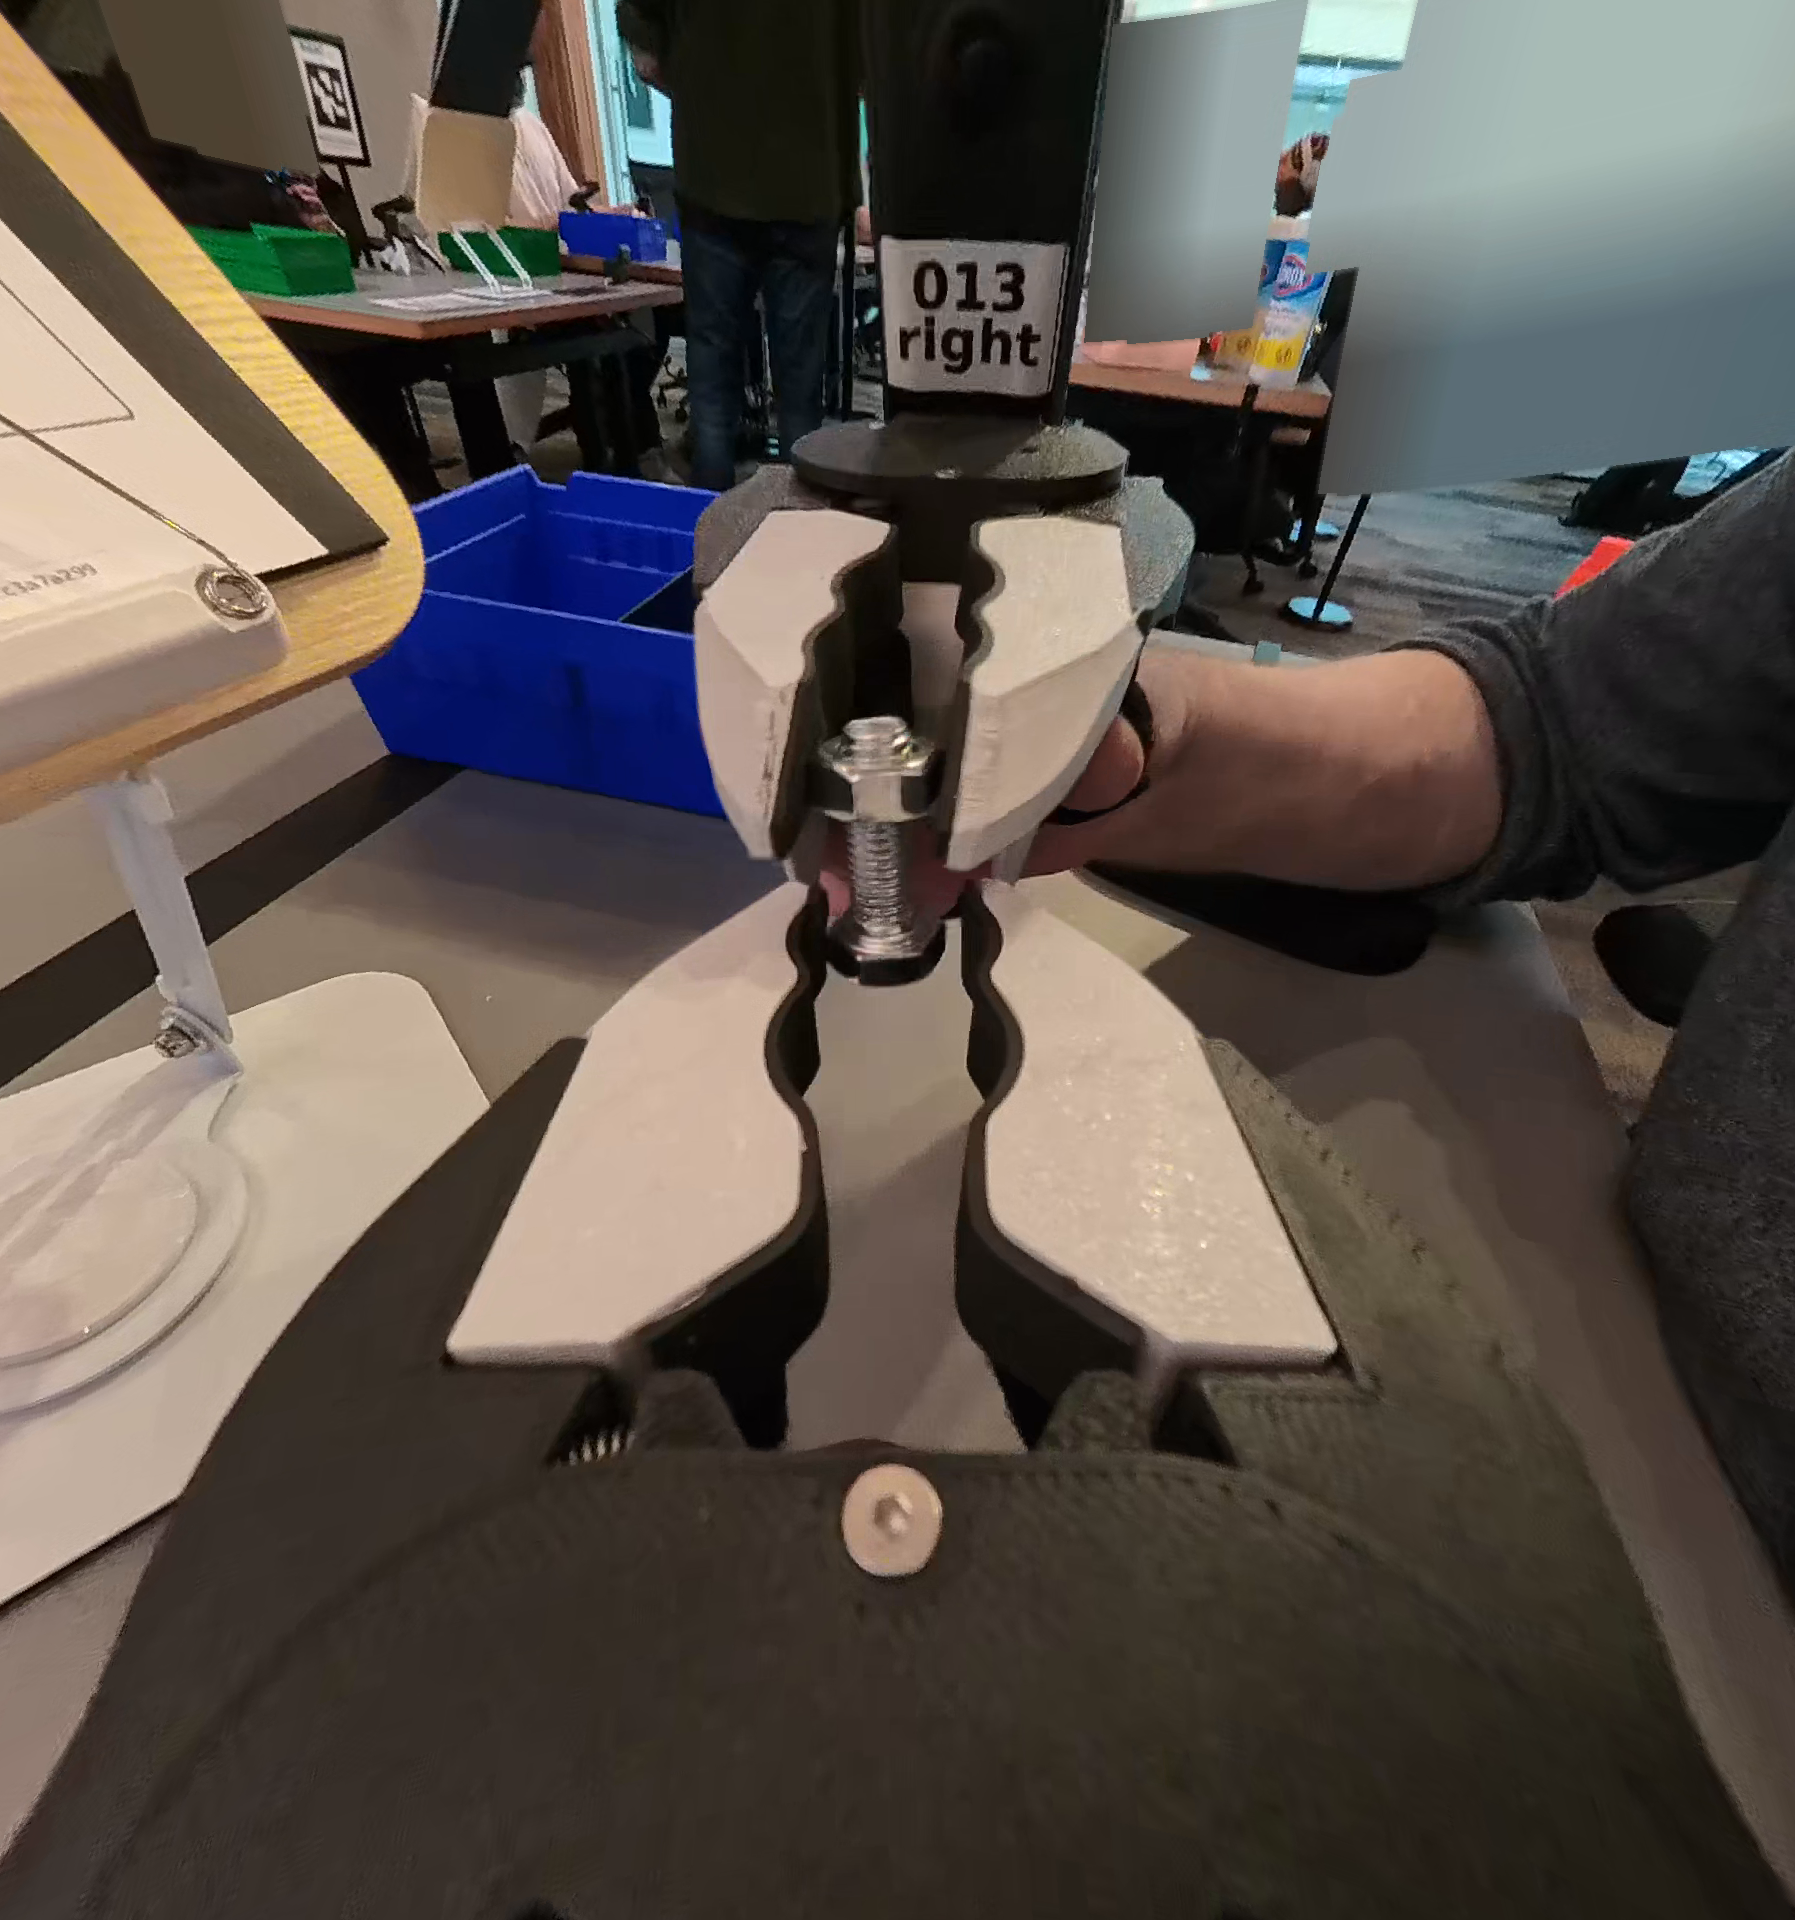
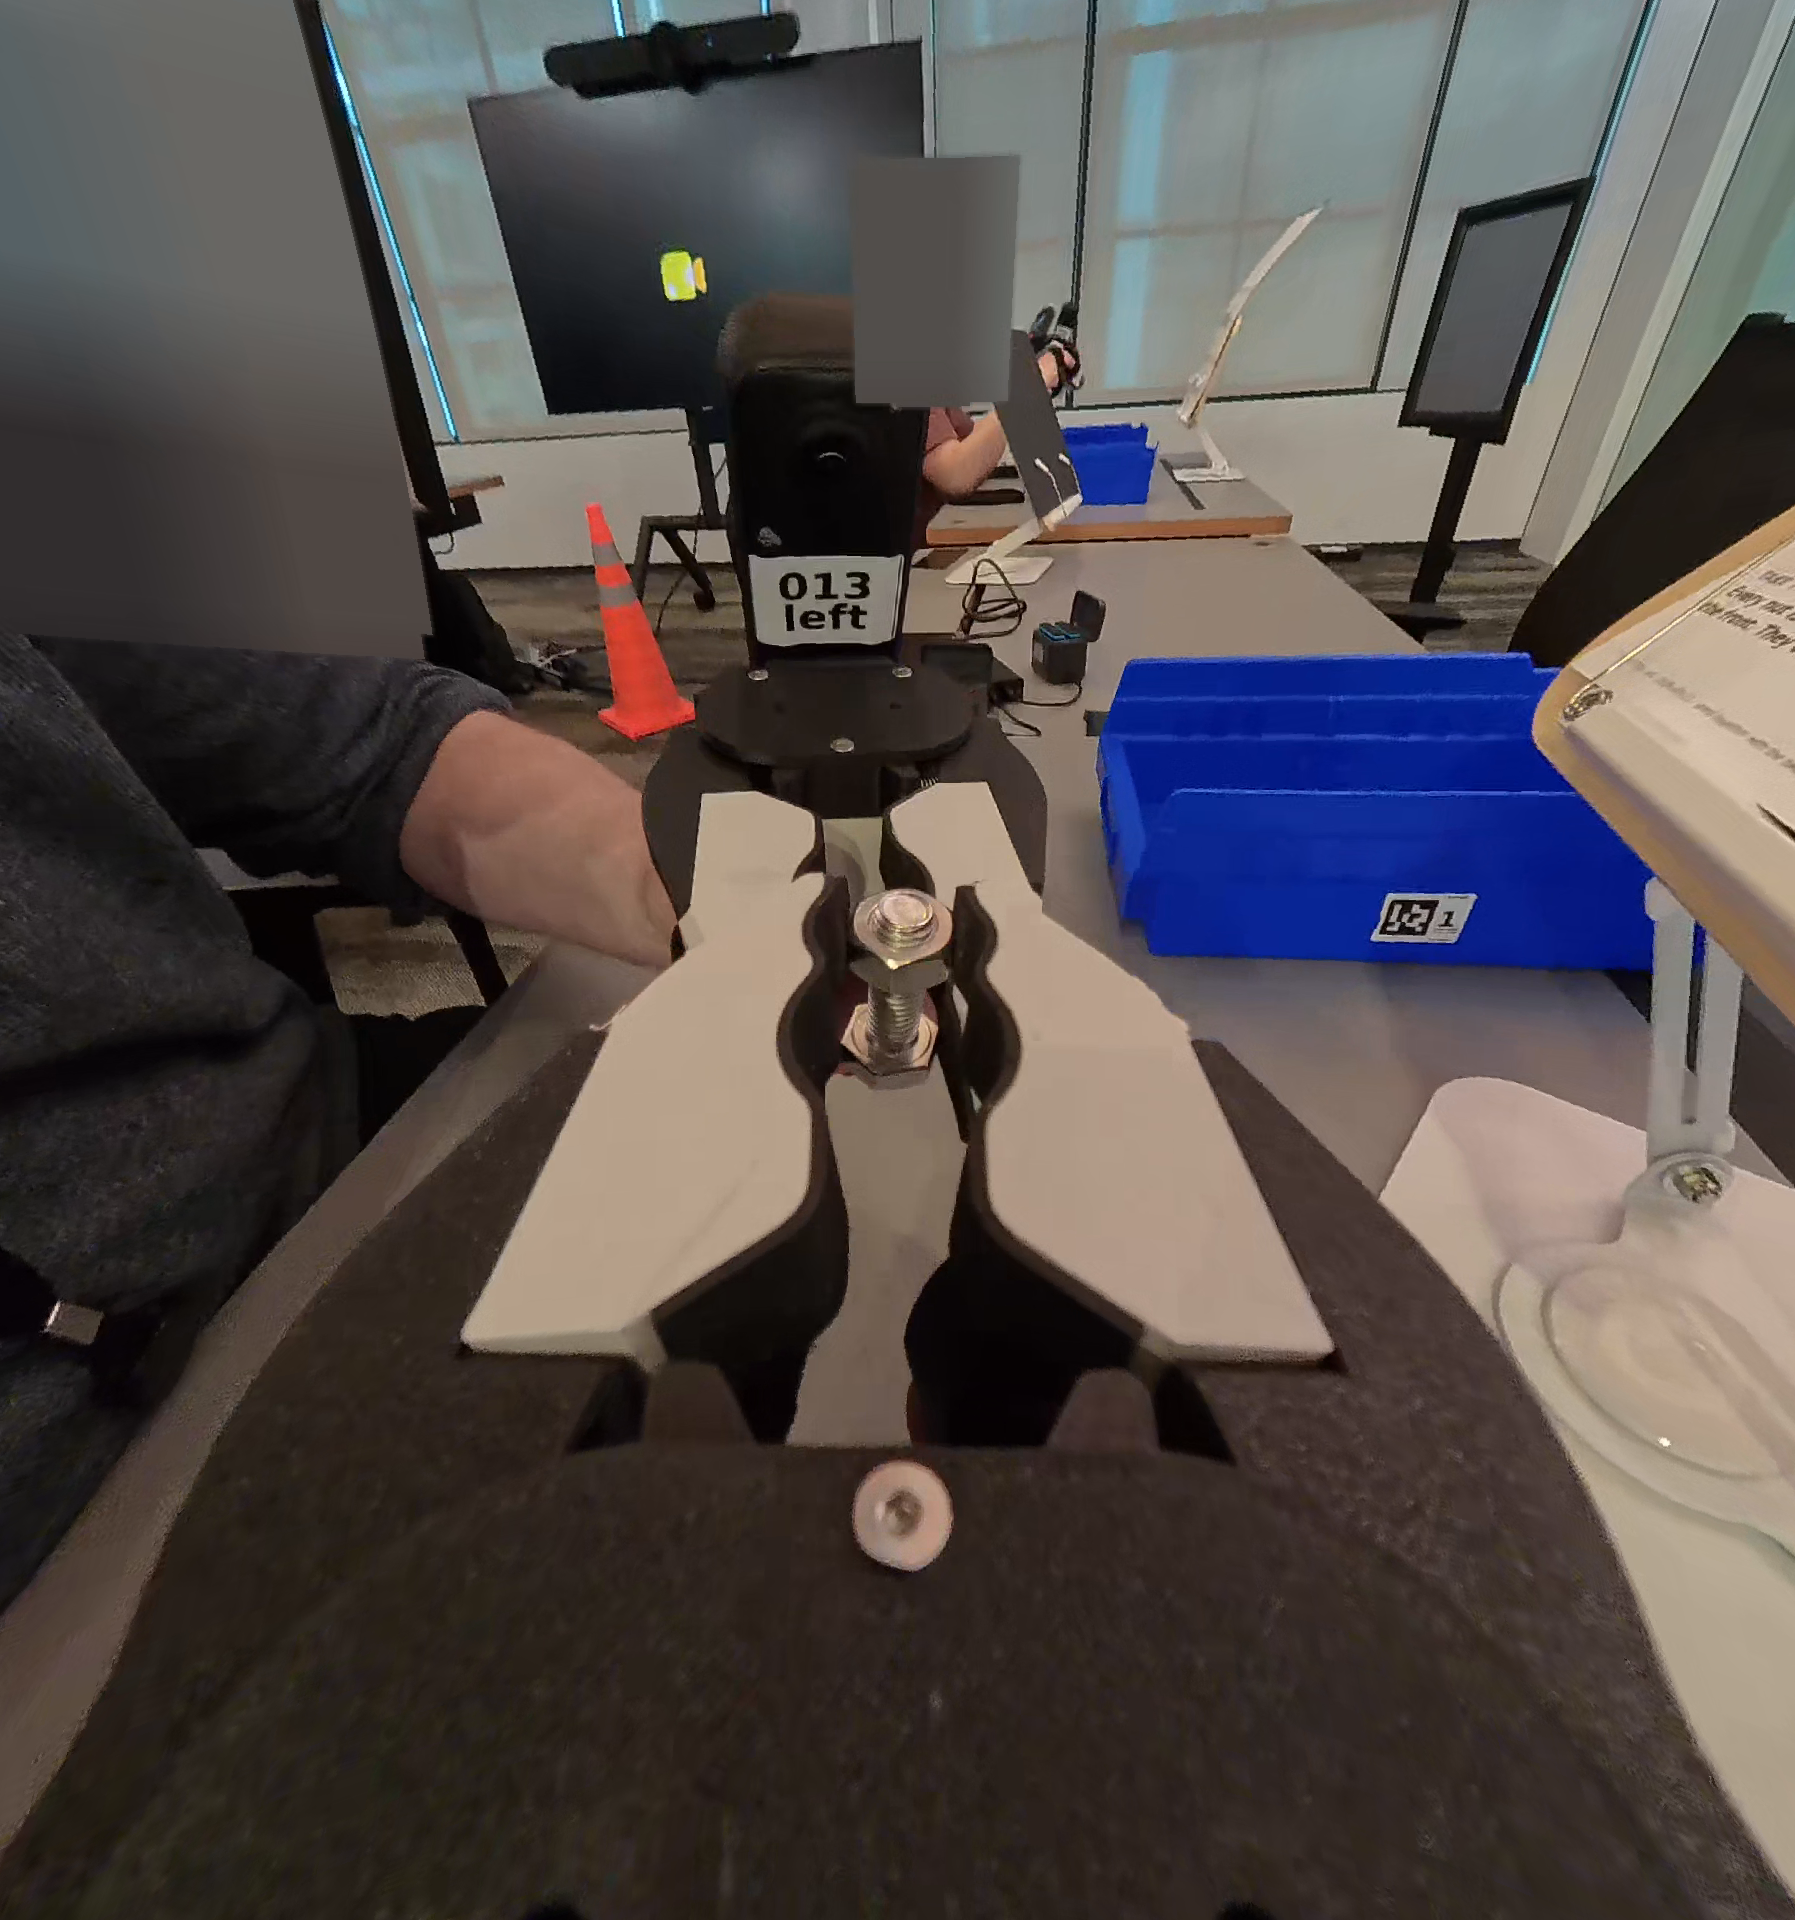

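Left claw (image 1: 888, 935) is clenched on the lower end of a silver bolt (image 1: 877, 868): blk pads press a hex head w/ washer (image 1: 882, 935) at the very tips. Right claw (image 2: 898, 916) faces it head-on, tips overlapping, and is clenched on the hex nut (image 1: 877, 790) near the bolt's upper end. A 2nd washer (image 2: 898, 920) sits above that nut. Bolt's long axis runs crosswise to both sets of fingers, roughly upright, w/ bare thread showing btwn the two grips. Neither claw is nearer; both touch it, left low and right high, above the grey table (image 1: 519, 894).

Count: 1 bolt, 1 nut, 2 washers, 2 claws. A person's hand (image 1: 1288, 769) holds the right claw.

Farther out: 1 blue bin (image 1: 550, 634) just beyond the claws, a tilted wooden board (image 1: 353, 644) w/ paper on a white stand, and a clear round dish (image 1: 62, 1247) on the stand's base.
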Demonstrator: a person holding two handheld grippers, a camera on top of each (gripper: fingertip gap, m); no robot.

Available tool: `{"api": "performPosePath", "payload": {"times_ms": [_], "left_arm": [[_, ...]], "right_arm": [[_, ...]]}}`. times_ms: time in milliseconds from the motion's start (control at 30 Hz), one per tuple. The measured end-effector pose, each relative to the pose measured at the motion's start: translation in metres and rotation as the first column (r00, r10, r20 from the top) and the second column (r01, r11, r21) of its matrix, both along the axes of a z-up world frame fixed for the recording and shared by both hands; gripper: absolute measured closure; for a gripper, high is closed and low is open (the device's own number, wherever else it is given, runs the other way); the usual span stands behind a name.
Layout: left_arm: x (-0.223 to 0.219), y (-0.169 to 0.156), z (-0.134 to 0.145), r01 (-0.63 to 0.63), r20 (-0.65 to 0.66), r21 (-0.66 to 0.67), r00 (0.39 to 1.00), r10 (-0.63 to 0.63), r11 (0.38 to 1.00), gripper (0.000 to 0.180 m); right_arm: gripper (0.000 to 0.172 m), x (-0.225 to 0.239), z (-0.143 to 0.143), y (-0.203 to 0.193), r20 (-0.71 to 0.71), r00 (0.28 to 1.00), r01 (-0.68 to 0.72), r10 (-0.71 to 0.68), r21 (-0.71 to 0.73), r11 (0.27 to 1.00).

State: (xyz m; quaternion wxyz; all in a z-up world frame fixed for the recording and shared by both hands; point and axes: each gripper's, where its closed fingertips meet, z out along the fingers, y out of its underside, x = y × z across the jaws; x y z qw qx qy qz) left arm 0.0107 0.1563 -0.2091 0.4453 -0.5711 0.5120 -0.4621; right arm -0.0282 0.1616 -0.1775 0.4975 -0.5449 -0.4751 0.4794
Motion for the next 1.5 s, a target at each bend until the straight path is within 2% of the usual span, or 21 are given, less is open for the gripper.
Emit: {"api": "performPosePath", "payload": {"times_ms": [233, 333, 367, 433, 633, 733, 867, 967, 1067, 1167, 1267, 1300, 1400, 1500], "left_arm": [[-0.001, 0.004, -0.002, -0.019, 0.006, -0.018, 1.000, 0.019, 1.000, 0.160], [-0.002, 0.005, -0.003, -0.020, 0.008, -0.022, 1.000, 0.020, 1.000, 0.160], [-0.002, 0.004, -0.002, -0.019, 0.016, -0.019, 1.000, 0.019, 1.000, 0.160], [-0.001, 0.001, 0.002, -0.008, 0.030, -0.014, 1.000, 0.008, 1.000, 0.160], [-0.010, 0.006, 0.018, -0.011, 0.108, -0.046, 0.994, 0.016, 0.999, 0.161], [-0.014, 0.008, 0.018, -0.012, 0.115, -0.042, 0.993, 0.017, 0.999, 0.161], [-0.008, 0.003, 0.015, -0.001, 0.101, -0.028, 0.995, 0.004, 1.000, 0.161], [-0.007, 0.004, 0.011, -0.008, 0.093, -0.013, 0.996, 0.010, 1.000, 0.161], [-0.006, 0.002, 0.010, 0.007, 0.091, -0.005, 0.996, -0.006, 1.000, 0.161], [-0.004, 0.004, 0.000, -0.001, 0.022, 0.029, 1.000, 0.001, 1.000, 0.160], [-0.003, 0.009, -0.011, -0.015, -0.048, 0.009, 0.999, 0.016, 1.000, 0.143], [-0.002, 0.008, -0.015, -0.008, -0.074, 0.006, 0.997, 0.009, 1.000, 0.143], [0.001, 0.005, -0.022, -0.002, -0.111, 0.017, 0.994, 0.004, 1.000, 0.159], [0.002, 0.004, -0.026, -0.003, -0.120, 0.012, 0.993, 0.004, 1.000, 0.162]], "right_arm": [[0.153, 0.002, -0.001, 0.003, -0.001, 1.000, 0.021, -0.021, 0.014, 1.000], [0.137, 0.003, 0.001, 0.006, -0.013, 0.999, 0.039, -0.039, 0.006, 0.999], [0.137, 0.003, 0.000, 0.006, 0.000, 0.999, 0.039, -0.039, 0.014, 0.999], [0.139, 0.005, -0.001, 0.007, -0.002, 0.999, 0.045, -0.045, 0.026, 0.999], [0.137, 0.018, -0.002, 0.014, -0.080, 0.997, 0.012, -0.016, -0.051, 0.999], [0.145, 0.022, 0.009, 0.012, -0.138, 0.990, 0.015, -0.018, -0.026, 1.000], [0.141, 0.014, 0.009, 0.007, -0.107, 0.994, -0.006, 0.002, -0.037, 0.999], [0.153, 0.012, 0.005, 0.005, -0.083, 0.997, -0.013, 0.009, -0.044, 0.999], [0.153, 0.011, 0.005, 0.003, -0.054, 0.999, -0.008, 0.006, -0.023, 1.000], [0.153, 0.010, -0.001, 0.003, 0.062, 0.998, 0.025, -0.028, 0.045, 0.999], [0.154, 0.011, -0.010, 0.003, 0.175, 0.983, 0.039, -0.054, 0.091, 0.995], [0.154, 0.011, -0.013, 0.003, 0.200, 0.977, 0.045, -0.067, 0.112, 0.993], [0.154, 0.007, -0.020, 0.002, 0.261, 0.962, 0.049, -0.082, 0.131, 0.990], [0.153, 0.007, -0.024, 0.003, 0.281, 0.955, 0.053, -0.091, 0.141, 0.989]]}}
